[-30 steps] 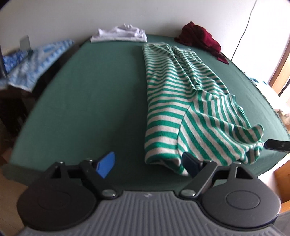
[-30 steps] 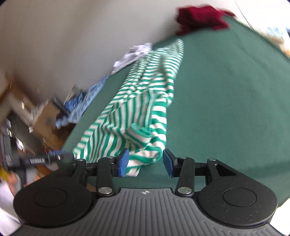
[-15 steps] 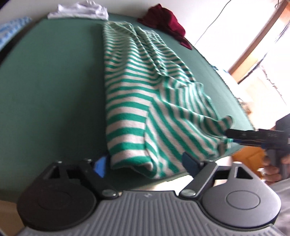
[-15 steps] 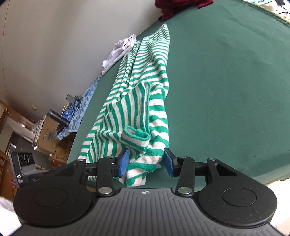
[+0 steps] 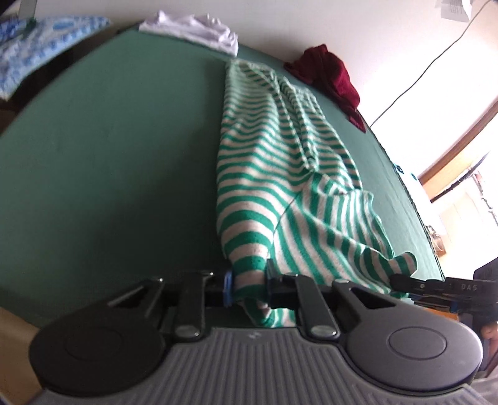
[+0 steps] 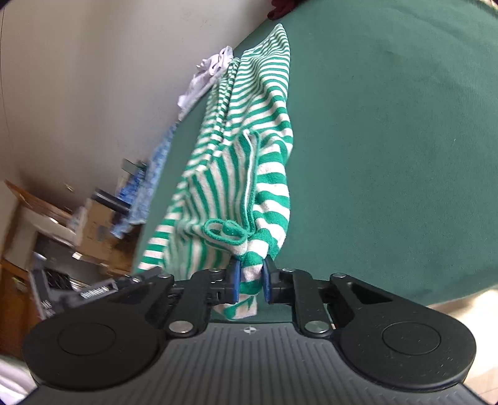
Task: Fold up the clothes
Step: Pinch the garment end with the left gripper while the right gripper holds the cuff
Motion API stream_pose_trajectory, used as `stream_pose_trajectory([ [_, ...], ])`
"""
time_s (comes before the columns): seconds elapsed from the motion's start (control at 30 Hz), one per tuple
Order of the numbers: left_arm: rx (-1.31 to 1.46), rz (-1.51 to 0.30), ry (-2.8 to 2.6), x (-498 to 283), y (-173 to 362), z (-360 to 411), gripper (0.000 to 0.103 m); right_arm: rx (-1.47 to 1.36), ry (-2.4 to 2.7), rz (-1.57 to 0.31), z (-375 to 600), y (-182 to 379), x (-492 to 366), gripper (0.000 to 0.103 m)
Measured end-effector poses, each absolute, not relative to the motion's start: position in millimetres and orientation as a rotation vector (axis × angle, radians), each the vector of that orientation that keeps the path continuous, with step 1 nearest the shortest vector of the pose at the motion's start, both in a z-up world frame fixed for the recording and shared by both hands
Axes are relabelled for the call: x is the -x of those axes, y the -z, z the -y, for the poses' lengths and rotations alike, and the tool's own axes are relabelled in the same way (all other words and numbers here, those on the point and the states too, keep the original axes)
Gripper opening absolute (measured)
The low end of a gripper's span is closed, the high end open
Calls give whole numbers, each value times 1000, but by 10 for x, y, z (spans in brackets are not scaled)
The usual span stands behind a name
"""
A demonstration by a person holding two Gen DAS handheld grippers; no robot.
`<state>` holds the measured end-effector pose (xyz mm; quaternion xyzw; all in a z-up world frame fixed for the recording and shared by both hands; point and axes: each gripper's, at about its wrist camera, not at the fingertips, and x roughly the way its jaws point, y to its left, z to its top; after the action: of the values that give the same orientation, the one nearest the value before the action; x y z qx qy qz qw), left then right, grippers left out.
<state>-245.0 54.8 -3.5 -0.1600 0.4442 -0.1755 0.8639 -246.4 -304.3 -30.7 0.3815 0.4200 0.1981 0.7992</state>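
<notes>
Left wrist view: left gripper [image 5: 247, 285], wide apart a second ago, now closing onto near corner of striped garment [image 5: 280, 174] — right gripper [image 6: 251, 282] likewise clamping other corner. Garment stretches lengthwise across green table [image 5: 109, 162]; lift and fold likely next.

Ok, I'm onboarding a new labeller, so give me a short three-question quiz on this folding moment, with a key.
1. True or false: each gripper has fabric of the striped garment between its pads.
2. Multiple choice: what colour is the crumpled garment at the far edge of the green table? A) dark red B) yellow C) black
3. Fill in: a folded ___ garment lies at the far end, near the wall.

Key
1. True: the left gripper and the right gripper are closing on the near end of the garment.
2. A
3. white
</notes>
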Motion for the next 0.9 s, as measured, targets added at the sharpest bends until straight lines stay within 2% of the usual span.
stream_pose_trajectory([
  [0.27,353,-867,347,2352,-429,-575,12,-983,-502,-881,3177,122,2253,14],
  [0.47,320,-841,427,1844,-673,-565,12,-1091,-471,-811,3225,-99,1962,14],
  [0.67,300,-816,481,1093,-641,-629,13,-1132,-369,-744,3162,-135,1551,14],
  [0.83,309,-854,472,456,-385,-673,13,-1175,-247,-713,3091,54,1250,15],
  [0.9,310,-876,454,233,-250,-695,14,-1163,-174,-703,3073,145,1142,18],
])
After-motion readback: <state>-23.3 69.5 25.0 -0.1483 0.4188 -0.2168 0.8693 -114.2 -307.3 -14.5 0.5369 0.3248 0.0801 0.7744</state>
